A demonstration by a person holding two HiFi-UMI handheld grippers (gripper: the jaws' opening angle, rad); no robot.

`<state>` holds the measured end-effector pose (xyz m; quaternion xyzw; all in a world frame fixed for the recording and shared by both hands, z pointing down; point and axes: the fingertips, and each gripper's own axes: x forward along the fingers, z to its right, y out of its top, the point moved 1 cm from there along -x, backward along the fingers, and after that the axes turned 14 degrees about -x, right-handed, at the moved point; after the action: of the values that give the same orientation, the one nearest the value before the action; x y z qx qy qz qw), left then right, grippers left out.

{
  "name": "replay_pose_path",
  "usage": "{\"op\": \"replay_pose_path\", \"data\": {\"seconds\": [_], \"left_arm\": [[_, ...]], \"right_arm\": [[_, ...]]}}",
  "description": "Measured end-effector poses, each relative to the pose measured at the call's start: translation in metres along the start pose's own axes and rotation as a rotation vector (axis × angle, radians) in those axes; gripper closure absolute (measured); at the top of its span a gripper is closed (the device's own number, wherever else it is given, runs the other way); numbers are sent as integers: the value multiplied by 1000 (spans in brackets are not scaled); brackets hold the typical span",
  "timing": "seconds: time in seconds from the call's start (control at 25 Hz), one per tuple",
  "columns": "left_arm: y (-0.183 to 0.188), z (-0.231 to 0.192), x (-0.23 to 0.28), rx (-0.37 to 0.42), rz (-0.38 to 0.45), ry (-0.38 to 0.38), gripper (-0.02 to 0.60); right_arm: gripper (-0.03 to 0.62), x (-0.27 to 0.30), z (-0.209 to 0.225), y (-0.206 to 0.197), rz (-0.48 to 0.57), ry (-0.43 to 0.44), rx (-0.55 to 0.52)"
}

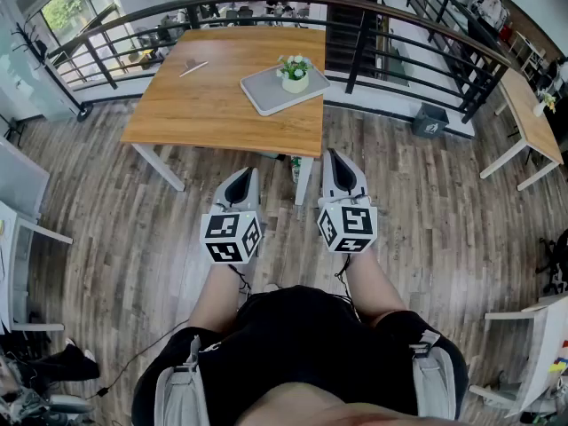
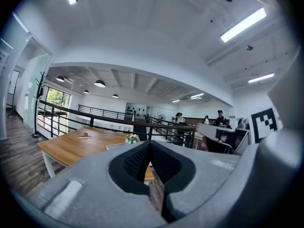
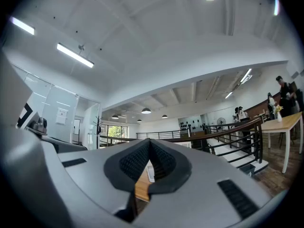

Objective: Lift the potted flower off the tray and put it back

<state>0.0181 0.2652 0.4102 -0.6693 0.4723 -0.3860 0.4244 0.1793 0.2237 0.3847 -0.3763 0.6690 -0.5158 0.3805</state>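
The potted flower (image 1: 295,72), white blooms in a pale pot, stands on a grey tray (image 1: 266,93) at the far right of a wooden table (image 1: 213,105). Both grippers hover over the floor close to my body, well short of the table. My left gripper (image 1: 241,176) is shut with nothing in it, and so is my right gripper (image 1: 337,156). In the left gripper view the flower (image 2: 133,138) peeks just above the joined tips of the left gripper (image 2: 149,144). In the right gripper view the tips of the right gripper (image 3: 149,141) meet, and a sliver of the tray (image 3: 150,171) shows below them.
A dark railing (image 1: 355,25) curves behind the table. A small flat object (image 1: 193,67) lies on the table's far left. A bin (image 1: 430,121) and another wooden table (image 1: 531,122) stand to the right, white desks at both sides. People stand far off (image 2: 219,118).
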Motion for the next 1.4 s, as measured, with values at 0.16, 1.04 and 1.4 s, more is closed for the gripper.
{"op": "replay_pose_path", "data": {"seconds": [0.16, 1.04, 1.4], "left_arm": [[4, -5, 3, 3, 3, 0, 569], [24, -100, 7, 4, -7, -73, 569], [31, -137, 34, -10, -16, -78, 569]], "right_arm": [[597, 6, -3, 1, 5, -3, 6], [597, 58, -79, 0, -1, -115, -38], [597, 101, -89, -10, 0, -138, -71]]}}
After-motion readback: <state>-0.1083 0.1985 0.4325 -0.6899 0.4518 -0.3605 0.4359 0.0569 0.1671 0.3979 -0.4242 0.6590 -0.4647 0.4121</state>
